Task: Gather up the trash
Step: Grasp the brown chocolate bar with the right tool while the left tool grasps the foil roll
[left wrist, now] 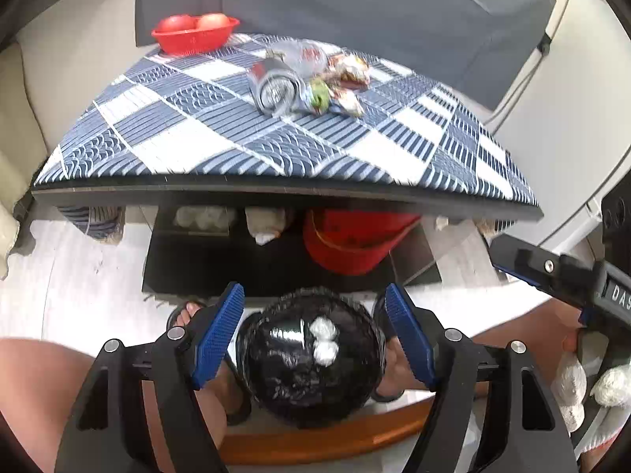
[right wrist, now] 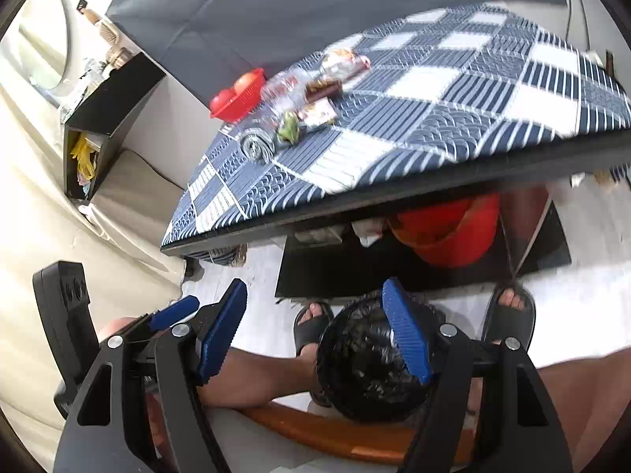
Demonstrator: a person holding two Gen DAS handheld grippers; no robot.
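Blue-and-white checked, striped and scalloped cloth [left wrist: 221, 146]. Red basket [left wrist: 195, 37] with red fruit [left wrist: 213, 21]. Silver can [left wrist: 274, 86] with a red patch. Glossy black bin liner [left wrist: 307, 358], two white wads [left wrist: 324, 341] inside. Blue ribbed pads [left wrist: 221, 335]. Red bucket [left wrist: 355, 242].

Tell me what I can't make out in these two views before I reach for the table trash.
- Bin contents: right wrist view shows only black liner, and a right gripper finger covers part.
- Wrappers: blurred in both views; labels unreadable.
- Crushed can: its brand is smeared.
- Red bucket under the table: tabletop edge cuts off its upper part.
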